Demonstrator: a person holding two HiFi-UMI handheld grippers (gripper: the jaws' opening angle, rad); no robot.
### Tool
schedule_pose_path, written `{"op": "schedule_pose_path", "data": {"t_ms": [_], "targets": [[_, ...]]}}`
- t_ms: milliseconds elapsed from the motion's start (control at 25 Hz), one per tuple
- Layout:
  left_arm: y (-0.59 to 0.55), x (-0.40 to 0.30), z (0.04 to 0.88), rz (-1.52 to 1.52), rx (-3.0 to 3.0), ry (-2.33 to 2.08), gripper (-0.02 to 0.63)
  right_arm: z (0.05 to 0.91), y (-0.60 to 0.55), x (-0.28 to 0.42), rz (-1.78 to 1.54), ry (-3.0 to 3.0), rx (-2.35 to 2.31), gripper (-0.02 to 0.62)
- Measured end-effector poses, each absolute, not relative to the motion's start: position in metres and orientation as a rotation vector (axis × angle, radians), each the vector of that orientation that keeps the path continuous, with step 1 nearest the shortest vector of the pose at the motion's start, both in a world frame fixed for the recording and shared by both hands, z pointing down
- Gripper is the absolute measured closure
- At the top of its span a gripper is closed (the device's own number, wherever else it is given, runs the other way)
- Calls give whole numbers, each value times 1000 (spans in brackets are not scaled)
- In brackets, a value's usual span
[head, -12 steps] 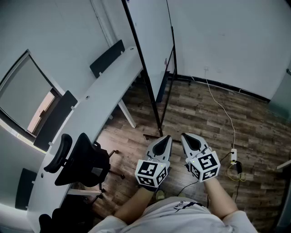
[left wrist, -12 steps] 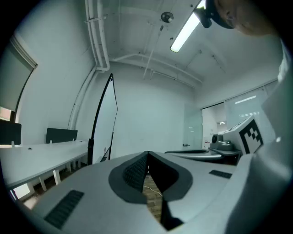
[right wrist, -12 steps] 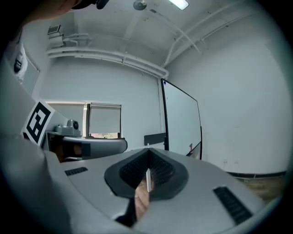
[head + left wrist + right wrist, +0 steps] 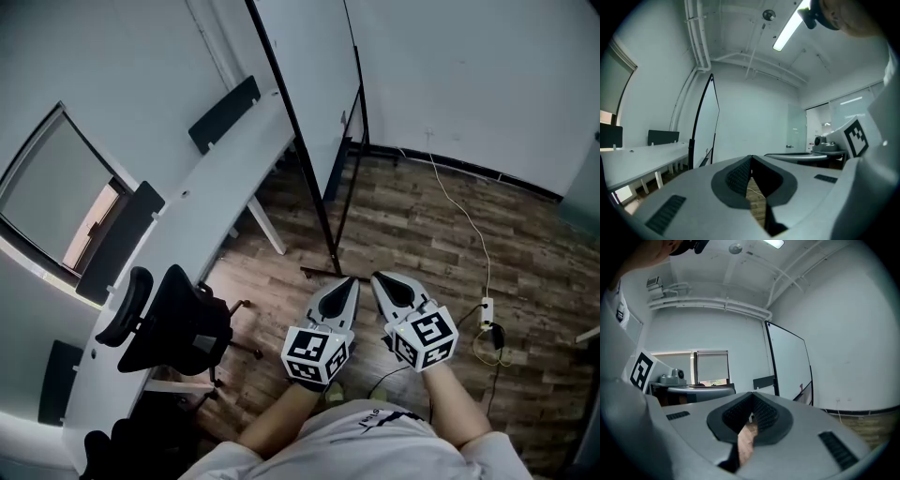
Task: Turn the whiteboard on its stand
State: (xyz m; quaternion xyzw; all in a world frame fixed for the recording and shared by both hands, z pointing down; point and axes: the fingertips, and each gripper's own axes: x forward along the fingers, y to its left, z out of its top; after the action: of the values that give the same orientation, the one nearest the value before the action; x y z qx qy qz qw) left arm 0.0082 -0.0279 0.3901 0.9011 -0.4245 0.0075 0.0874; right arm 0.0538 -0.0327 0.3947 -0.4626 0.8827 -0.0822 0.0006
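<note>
The whiteboard (image 4: 319, 66) stands on its black stand (image 4: 323, 234) straight ahead, seen edge-on from above; it also shows as a tall white panel (image 4: 707, 126) in the left gripper view and a white board (image 4: 790, 364) in the right gripper view. My left gripper (image 4: 349, 281) and right gripper (image 4: 377, 278) are held side by side, level, just short of the stand's foot. Both have their jaws together with nothing between them. Neither touches the board.
A long white desk (image 4: 206, 178) with dark dividers runs along the left wall. A black office chair (image 4: 173, 323) stands at the lower left. A white cable (image 4: 459, 211) and a power strip (image 4: 485, 309) lie on the wood floor at the right.
The view has shifted slightly; the stand's foot now lies a bit closer to both gripper tips. The jaws stay together.
</note>
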Motion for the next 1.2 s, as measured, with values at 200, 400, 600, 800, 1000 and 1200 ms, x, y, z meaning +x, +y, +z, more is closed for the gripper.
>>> {"op": "schedule_pose_path", "data": {"t_ms": [200,400,600,800,1000,1200], "targets": [[-24,9,396,33,2657,-1298,594,402,-24,59,-282,2763,-1427,581],[-20,12,401,54,2638,-1350,594,402,-17,68,-292,2745,-1391,581],[-26,8,409,76,2607,-1388,594,403,-21,65,-299,2746,-1371,581],[-47,7,418,77,2602,-1400,594,407,-39,63,-296,2749,-1385,581],[-86,-3,424,61,2595,-1398,594,412,-75,52,-293,2752,-1411,581],[-145,-18,429,58,2600,-1392,594,409,-131,34,-281,2755,-1427,582]]}}
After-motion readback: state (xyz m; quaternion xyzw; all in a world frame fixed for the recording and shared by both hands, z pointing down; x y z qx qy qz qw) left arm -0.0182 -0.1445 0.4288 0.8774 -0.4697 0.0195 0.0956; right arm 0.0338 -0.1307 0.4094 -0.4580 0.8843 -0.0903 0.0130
